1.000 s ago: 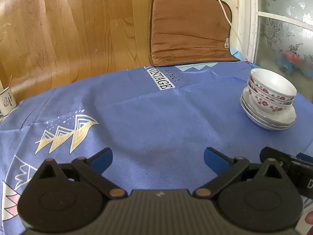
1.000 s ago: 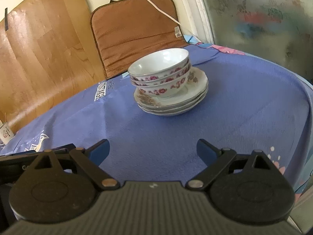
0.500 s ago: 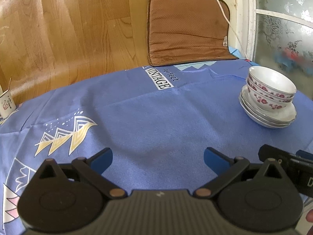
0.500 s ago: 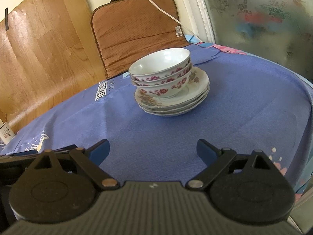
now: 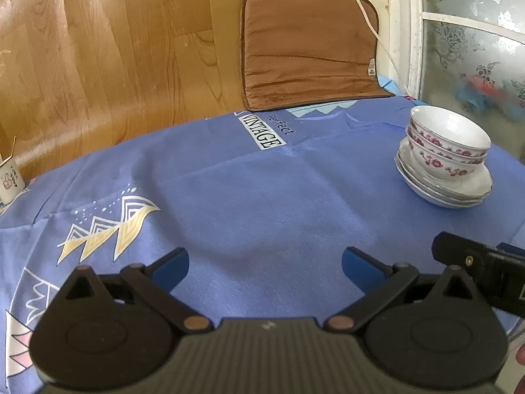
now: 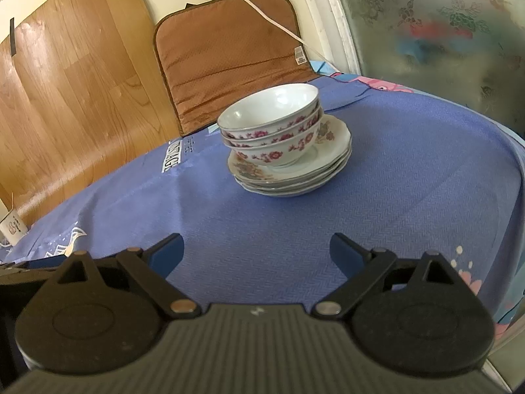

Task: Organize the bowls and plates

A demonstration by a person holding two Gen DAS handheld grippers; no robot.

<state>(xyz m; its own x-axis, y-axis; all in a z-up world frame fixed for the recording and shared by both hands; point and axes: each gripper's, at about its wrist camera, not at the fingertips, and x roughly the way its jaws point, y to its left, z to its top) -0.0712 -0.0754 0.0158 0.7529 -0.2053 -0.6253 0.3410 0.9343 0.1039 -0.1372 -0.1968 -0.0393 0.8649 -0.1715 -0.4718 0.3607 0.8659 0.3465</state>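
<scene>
1. The crockery stands as one pile on the blue tablecloth [image 6: 410, 197]: a nest of rose-patterned bowls [image 6: 272, 128] sits upright in the middle of a stack of plates [image 6: 295, 174], toward the window side of the table.

2. From the right gripper [image 6: 256, 249] the pile lies straight ahead and a little above the gap between the fingers, almost on its centre line, with a clear stretch of cloth between fingertips and plate rim. Its jaws stand wide apart with nothing between them.

3. From the left gripper [image 5: 264, 262] the same bowls [image 5: 448, 144] and plates [image 5: 443, 190] lie far off to the right and ahead, well outside the line of its fingers. Its jaws are likewise spread and empty, pointing at bare cloth.

4. The pile has no long axis to speak of; it is round, so the rim can be met from any side. The top bowl's rim is the highest, most exposed edge.

5. I judge the right gripper the nearer and better aligned of the two: a straight reach forward would bring it to the pile, while the left would have to swing across to the right.

6. A small white cup [image 5: 10, 180] stands well apart at the far left edge, clear of either path.
</scene>
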